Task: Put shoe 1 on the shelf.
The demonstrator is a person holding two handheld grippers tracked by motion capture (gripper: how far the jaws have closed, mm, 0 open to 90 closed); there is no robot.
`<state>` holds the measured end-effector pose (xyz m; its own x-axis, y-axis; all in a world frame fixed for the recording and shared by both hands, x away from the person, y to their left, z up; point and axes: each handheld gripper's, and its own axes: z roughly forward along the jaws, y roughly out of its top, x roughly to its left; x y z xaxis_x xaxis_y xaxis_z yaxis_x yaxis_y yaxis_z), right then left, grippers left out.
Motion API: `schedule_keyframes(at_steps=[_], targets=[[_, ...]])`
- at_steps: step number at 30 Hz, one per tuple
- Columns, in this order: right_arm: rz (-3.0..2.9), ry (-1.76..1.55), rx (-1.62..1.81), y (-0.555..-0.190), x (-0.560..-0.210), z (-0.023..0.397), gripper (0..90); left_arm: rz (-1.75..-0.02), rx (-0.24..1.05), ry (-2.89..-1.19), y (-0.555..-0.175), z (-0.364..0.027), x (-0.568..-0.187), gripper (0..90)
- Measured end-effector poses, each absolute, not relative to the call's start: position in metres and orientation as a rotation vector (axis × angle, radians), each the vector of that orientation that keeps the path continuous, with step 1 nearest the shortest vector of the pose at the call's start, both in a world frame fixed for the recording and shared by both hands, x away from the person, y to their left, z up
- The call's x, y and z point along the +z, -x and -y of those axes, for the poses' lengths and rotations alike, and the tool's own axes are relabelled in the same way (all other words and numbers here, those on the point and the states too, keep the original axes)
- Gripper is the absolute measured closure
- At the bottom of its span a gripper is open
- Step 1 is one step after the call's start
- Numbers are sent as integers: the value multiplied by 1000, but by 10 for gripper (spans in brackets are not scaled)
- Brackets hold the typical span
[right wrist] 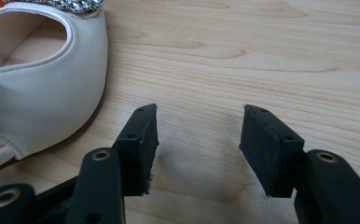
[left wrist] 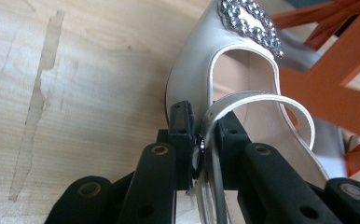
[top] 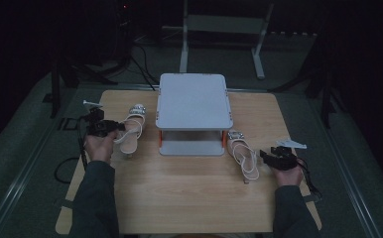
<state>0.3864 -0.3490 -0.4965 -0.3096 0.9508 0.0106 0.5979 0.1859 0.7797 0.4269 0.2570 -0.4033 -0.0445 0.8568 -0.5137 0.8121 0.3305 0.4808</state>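
Note:
Two cream strappy shoes with rhinestone trim lie on the wooden table (top: 189,198). The left shoe (top: 131,128) sits left of a white two-tier rack (top: 194,101), and my left gripper (top: 116,127) is shut on its ankle strap (left wrist: 257,99); the strap is pinched between the black pads (left wrist: 183,122) near a small buckle. The right shoe (top: 243,153) lies right of the rack. My right gripper (top: 265,154) stands open just right of it, nothing between its fingers (right wrist: 143,140), with that shoe's toe (right wrist: 38,88) at the left of the right gripper view.
The rack has orange legs (left wrist: 336,79) and a lower shelf (top: 192,148) open to the front. Beyond the table's far edge stand a white frame (top: 224,29) and dark stands with cables on the floor. The table's front half is bare wood.

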Motion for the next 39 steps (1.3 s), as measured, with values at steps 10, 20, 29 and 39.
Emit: schedule_keyframes(at_steps=[10, 20, 29, 39], targets=[[-1984, -1451, 957, -387, -497, 349, 458, -1828, 71, -1432, -432, -252, -368, 805], [-1984, -1453, 958, -387, -497, 349, 458, -1803, 128, -1359, -436, -238, -319, 805], [-1986, -1453, 957, -387, -497, 348, 458, -1749, 111, -1362, -446, -202, -282, 802], [-1984, -1454, 962, -387, -497, 349, 458, -1739, 86, -1380, -460, -149, -276, 803]])
